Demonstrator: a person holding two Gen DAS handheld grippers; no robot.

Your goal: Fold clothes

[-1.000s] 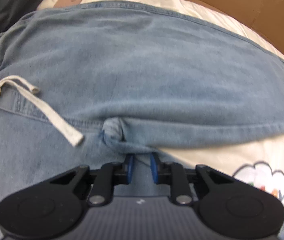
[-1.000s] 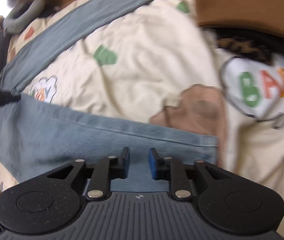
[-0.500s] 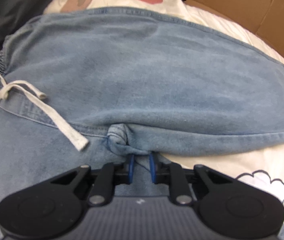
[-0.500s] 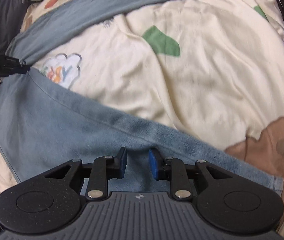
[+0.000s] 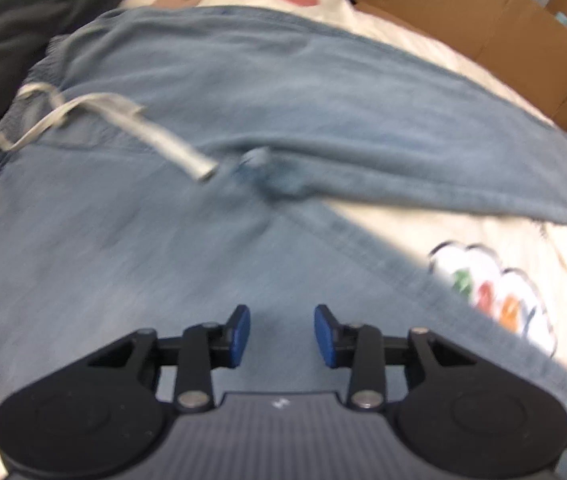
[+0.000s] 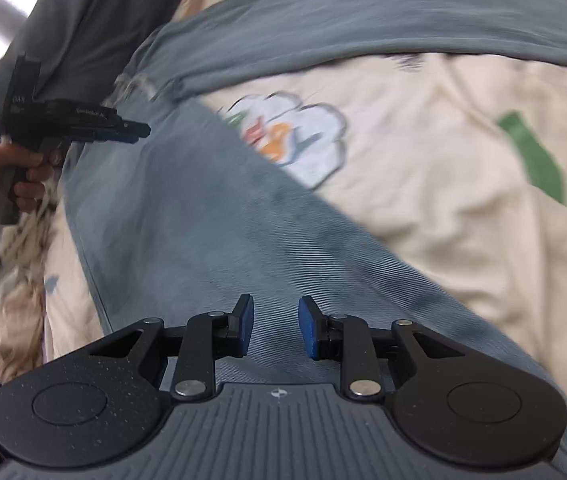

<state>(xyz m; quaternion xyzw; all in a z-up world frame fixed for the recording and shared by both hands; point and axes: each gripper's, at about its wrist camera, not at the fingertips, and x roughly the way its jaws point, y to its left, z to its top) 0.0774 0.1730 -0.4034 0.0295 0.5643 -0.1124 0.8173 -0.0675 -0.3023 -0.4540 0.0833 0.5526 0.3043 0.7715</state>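
Left tongs [image 5: 282, 334], jaws just opened off the bunched crotch [image 5: 279, 178] beyond them, and your right tongs [image 6: 271, 326], both released, hover over jeans [image 6: 203, 220] whose legs run rightward across the bed [image 6: 443, 200].

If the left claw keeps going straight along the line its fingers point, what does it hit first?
Most likely the blue denim trousers: their near leg fills the view just ahead of the left claw, whose jaws have just been opening with nothing between them. The gap to the cloth is hard to judge through the blur.
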